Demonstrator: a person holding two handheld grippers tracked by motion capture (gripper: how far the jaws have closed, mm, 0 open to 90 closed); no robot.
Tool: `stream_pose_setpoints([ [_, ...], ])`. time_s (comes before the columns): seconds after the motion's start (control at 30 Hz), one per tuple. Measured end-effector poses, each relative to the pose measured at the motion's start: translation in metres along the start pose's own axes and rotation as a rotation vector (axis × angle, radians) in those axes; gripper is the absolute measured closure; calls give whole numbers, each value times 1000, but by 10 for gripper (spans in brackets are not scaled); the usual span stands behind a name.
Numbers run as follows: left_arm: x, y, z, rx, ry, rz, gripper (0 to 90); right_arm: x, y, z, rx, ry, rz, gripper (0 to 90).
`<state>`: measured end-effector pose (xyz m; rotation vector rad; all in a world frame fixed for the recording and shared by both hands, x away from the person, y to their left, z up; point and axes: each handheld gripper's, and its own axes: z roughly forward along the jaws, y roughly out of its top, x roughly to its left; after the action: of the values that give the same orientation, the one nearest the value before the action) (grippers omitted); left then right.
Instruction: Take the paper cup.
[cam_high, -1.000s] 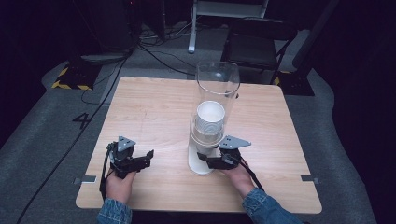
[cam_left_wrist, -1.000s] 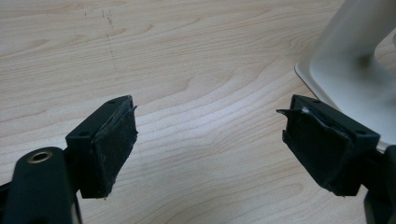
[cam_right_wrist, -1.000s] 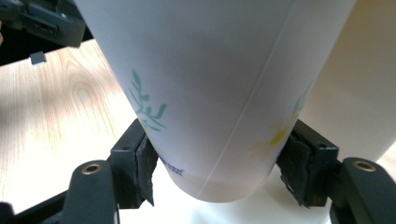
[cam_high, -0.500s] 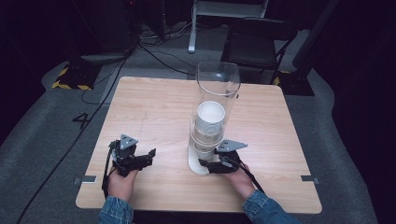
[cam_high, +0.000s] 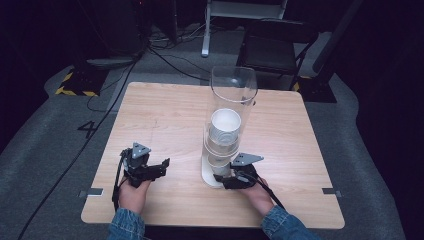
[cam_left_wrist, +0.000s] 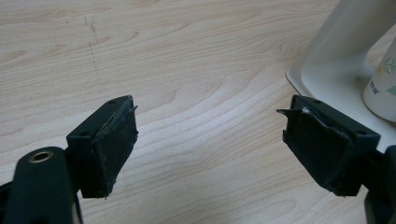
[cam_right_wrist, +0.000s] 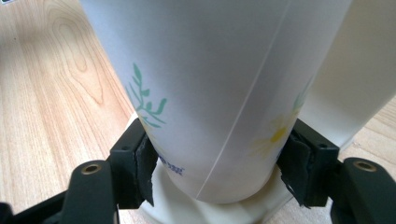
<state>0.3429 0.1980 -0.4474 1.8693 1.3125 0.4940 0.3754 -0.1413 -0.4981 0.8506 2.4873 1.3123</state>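
Risk noted: my right gripper (cam_right_wrist: 217, 168), low in frame, clamps the bottom paper cup (cam_right_wrist: 219, 93); a skewed pull could crush it. Left gripper (cam_left_wrist: 210, 144) gapes empty.

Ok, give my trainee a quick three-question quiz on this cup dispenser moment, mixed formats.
1. True or false: the left gripper is shut on a cup.
2. Multiple choice: the right gripper has its jaws around A) the wooden table edge, B) the bottom paper cup at the dispenser's white base, C) a cable.
3. Fill in: the clear tube of the dispenser holds a ____ of paper cups.

Key: 1 false, its jaws stand wide apart over bare table. 2 B, both pads touch the cup's sides. 3 stack.
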Motion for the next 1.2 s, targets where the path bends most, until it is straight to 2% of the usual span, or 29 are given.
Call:
stream_pose_setpoints([
  [0.3,-1,5,7,5,-10,10,175,-2,-3,-7,5,-24,6,348],
  [0.33,-2,5,8,2,-11,2,175,-3,-4,-8,6,-31,2,348],
  [0.5,-4,10,14,6,-21,15,176,-5,-8,-14,8,-57,4,348],
  [0.67,-8,15,23,8,-34,16,178,-8,-13,-25,0,-84,14,349],
  [0.73,-9,17,26,12,-37,33,178,-10,-15,-28,0,-93,21,349],
  [1.03,-6,23,32,6,-32,17,178,-14,-23,-43,2,-141,26,348],
  [1.2,-8,25,33,3,-35,27,178,-20,-25,-53,-9,-167,40,348],
])
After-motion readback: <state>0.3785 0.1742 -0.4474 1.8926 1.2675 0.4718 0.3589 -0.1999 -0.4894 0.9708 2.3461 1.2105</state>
